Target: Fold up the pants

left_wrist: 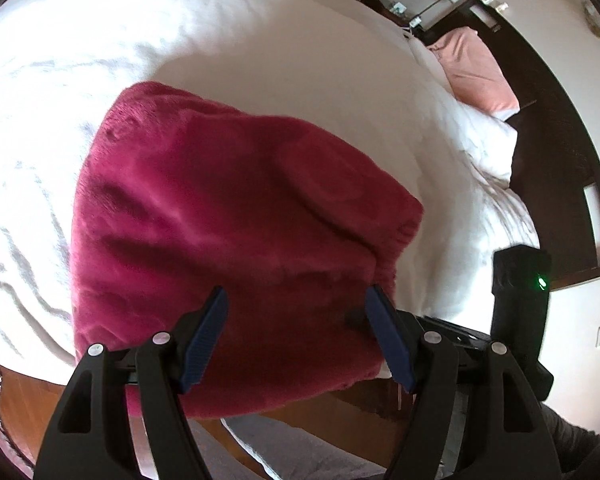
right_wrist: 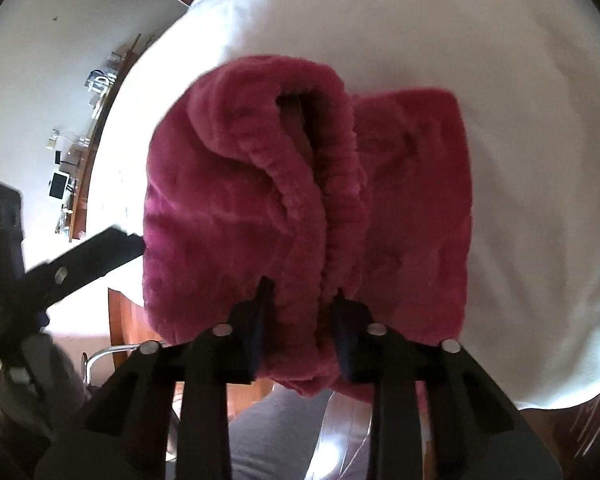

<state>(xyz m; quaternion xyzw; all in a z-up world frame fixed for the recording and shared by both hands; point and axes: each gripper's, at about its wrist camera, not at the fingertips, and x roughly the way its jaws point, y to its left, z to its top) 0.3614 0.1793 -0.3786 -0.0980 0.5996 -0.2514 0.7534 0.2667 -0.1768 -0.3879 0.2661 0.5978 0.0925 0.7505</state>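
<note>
Magenta fleece pants (left_wrist: 228,216) lie folded in a thick bundle at the near edge of the white bed (left_wrist: 284,40). My left gripper (left_wrist: 297,292) hovers over the bundle's near right corner, jaws wide apart, pads not pressing the fabric. In the right wrist view the pants (right_wrist: 220,208) show their elastic waistband (right_wrist: 312,216) as a ridge running toward me. My right gripper (right_wrist: 302,289) is shut on the near end of that ridge. A black finger of the left gripper (right_wrist: 88,260) reaches in beside the pants' left edge.
A pink pillow (left_wrist: 476,68) and a dark headboard (left_wrist: 560,128) lie at the far right of the bed. The bed's near edge drops to a wooden floor (right_wrist: 340,432). A person's grey-clad leg (right_wrist: 268,432) is below the grippers. A cluttered shelf (right_wrist: 72,168) runs along the wall.
</note>
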